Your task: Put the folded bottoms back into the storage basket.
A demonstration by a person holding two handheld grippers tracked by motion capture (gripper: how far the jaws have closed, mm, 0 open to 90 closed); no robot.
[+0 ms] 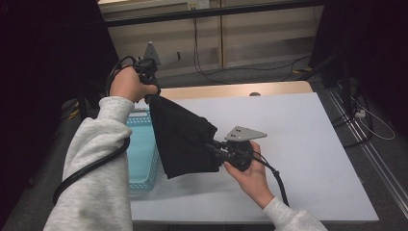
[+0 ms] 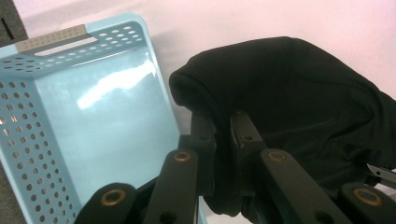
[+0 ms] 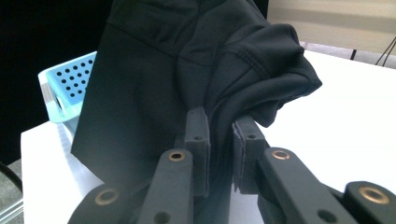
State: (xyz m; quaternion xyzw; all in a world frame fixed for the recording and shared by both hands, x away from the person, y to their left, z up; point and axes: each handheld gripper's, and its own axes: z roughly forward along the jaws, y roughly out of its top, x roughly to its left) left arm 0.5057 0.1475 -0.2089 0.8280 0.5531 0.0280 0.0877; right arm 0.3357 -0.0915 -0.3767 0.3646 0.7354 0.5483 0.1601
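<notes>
Overhead, from the high view, a black garment (image 1: 185, 139) hangs stretched between the two grippers above the white table (image 1: 308, 144): the left gripper (image 1: 153, 97) is raised at the table's far left corner and clamps the cloth's upper edge, while the right gripper (image 1: 214, 148) sits lower, near the table's middle, clamping the cloth's right side. A light blue basket (image 1: 142, 154) stands at the table's left edge, partly behind the hanging cloth. Next, the left gripper view: its jaws are pinched on a thick fold of the garment (image 2: 289, 102), with the basket (image 2: 93, 121) (perforated walls, shiny floor) just below and beside it. Finally, the right gripper view: the jaws grip a bunched seam of the garment (image 3: 187, 60), the basket (image 3: 70, 84) behind.
</notes>
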